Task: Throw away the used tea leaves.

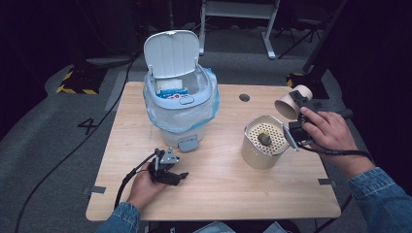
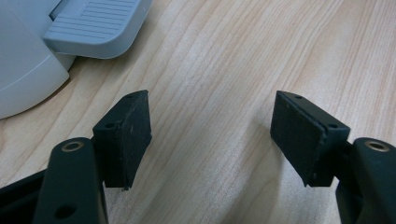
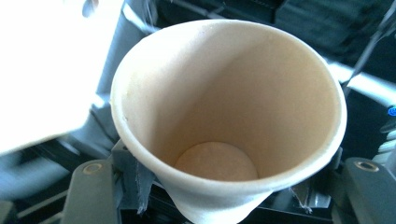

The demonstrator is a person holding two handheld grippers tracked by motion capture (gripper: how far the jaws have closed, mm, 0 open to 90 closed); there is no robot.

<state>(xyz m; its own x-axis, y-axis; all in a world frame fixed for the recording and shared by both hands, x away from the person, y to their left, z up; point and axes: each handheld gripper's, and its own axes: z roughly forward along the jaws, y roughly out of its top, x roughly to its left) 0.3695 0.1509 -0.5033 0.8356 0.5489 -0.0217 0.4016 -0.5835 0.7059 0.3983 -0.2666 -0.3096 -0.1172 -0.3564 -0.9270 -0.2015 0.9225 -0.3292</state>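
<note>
A tan paper cup (image 1: 293, 102) is tipped on its side, its mouth toward the left, above and right of a cream canister (image 1: 256, 156). My right gripper (image 1: 303, 103) is shut on the cup near its base. In the right gripper view the cup (image 3: 224, 93) looks empty inside, with the right gripper (image 3: 229, 189) clamped around its lower part. The canister has a perforated insert (image 1: 273, 132) with a dark lump (image 1: 265, 139) on it. My left gripper (image 1: 181, 176) rests low on the wooden table (image 1: 218, 194), and in its own view the left gripper (image 2: 212, 135) is open over bare wood.
A grey pedal bin (image 1: 180, 99) lined with a blue bag stands at the table's back left, its lid (image 1: 171, 53) raised and packaging inside. Its pedal (image 1: 188, 143) (image 2: 93, 28) juts toward the left gripper. A dark round grommet (image 1: 244, 97) sits near the far edge.
</note>
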